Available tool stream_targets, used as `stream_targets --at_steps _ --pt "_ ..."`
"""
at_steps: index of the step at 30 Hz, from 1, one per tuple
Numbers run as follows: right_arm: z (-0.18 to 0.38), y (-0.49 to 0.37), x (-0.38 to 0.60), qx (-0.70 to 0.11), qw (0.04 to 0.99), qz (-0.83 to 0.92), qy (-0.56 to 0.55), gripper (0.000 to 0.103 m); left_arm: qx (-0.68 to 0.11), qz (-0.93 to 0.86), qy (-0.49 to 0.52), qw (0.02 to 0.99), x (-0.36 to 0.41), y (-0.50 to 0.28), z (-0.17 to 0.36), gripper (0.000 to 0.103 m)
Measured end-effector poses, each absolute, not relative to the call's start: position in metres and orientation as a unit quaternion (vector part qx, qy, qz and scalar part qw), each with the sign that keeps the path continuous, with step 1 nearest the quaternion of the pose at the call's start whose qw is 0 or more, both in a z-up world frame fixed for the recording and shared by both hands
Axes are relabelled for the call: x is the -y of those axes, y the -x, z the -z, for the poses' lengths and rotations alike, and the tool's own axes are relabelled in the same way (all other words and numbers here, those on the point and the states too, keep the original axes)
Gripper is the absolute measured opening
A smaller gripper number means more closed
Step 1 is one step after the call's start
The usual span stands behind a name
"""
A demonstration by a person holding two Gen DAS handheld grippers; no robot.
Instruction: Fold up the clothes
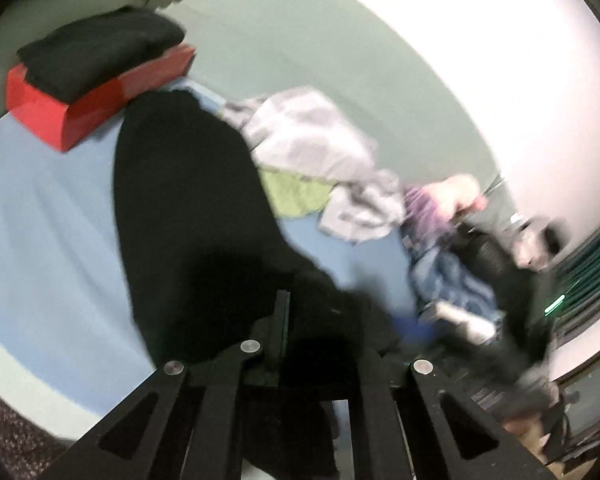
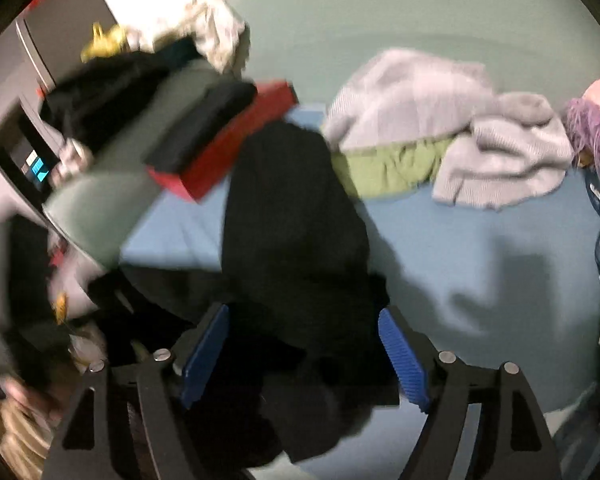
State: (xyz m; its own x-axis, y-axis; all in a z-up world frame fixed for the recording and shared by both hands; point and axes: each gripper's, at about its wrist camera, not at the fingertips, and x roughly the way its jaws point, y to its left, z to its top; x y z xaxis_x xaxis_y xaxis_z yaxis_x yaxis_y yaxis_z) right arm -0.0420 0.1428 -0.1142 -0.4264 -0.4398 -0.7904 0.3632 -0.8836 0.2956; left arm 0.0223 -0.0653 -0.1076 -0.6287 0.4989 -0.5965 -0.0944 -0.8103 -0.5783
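a black garment lies stretched on the blue sheet, running from between the right gripper jaws, which stand wide apart with cloth bunched between them but not pinched, out ahead toward a red box. the left gripper seems to have cloth over its jaws; blur and black on black mean i cannot tell its state. one dark folded piece sits on the box, while grey and green clothes ahead lie unfolded, so most seems left.
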Motion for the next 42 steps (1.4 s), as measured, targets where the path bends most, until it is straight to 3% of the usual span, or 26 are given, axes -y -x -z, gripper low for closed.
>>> stream_targets --at_steps 3,6,8,9,11,14,16,21,27,31,34,38,40,42 --pt "0.141 0.042 -0.131 0.028 0.233 0.826 -0.513 0.082 0.250 -0.872 0.382 0.177 0.062 -0.022 0.092 0.007" --pt "0.156 0.051 -0.129 0.017 0.207 0.829 -0.520 0.073 0.254 -0.876 0.369 0.181 0.065 -0.025 0.081 0.007" --pt "0.166 0.057 -0.129 0.010 0.184 0.833 -0.521 0.036 0.251 -0.882 0.361 0.171 0.067 -0.026 0.075 0.007" --pt "0.170 0.061 -0.130 0.010 0.173 0.836 -0.521 0.025 0.250 -0.885 0.355 0.166 0.070 -0.025 0.071 0.007" --pt "0.156 0.076 -0.145 0.060 0.155 0.850 -0.500 0.012 0.245 -0.893 0.343 0.154 0.075 -0.026 0.060 0.007" --pt "0.113 0.094 -0.158 0.074 0.137 0.881 -0.447 0.011 0.197 -0.917 0.320 0.136 0.069 -0.020 0.029 0.007" --pt "0.069 0.100 -0.162 0.050 0.119 0.914 -0.385 0.010 0.183 -0.927 0.292 0.145 0.066 -0.018 -0.004 0.007" --pt "-0.053 0.108 -0.180 0.075 0.114 0.957 -0.254 0.010 0.166 -0.948 0.200 0.186 0.066 -0.024 -0.102 0.007" --pt "-0.181 0.054 -0.193 0.099 0.150 0.979 -0.092 0.010 0.146 -0.965 0.095 0.199 0.079 -0.061 -0.221 0.007" --pt "-0.239 -0.011 -0.190 0.061 0.150 0.987 0.010 0.010 0.151 -0.963 0.058 0.215 0.085 -0.080 -0.255 0.007" --pt "-0.250 -0.030 -0.191 0.055 0.142 0.988 0.004 0.010 0.174 -0.956 0.099 0.217 0.087 -0.067 -0.243 0.007" --pt "-0.200 0.001 -0.191 0.041 0.109 0.986 -0.116 0.011 0.165 -0.912 0.304 0.220 0.078 -0.005 -0.156 0.015" --pt "-0.153 0.022 -0.195 0.034 0.105 0.977 -0.184 0.010 0.168 -0.858 0.431 0.225 0.073 0.026 -0.085 0.031" --pt "-0.097 0.044 -0.205 0.035 0.097 0.961 -0.255 0.010 0.166 -0.789 0.549 0.220 0.070 0.047 -0.007 0.062"
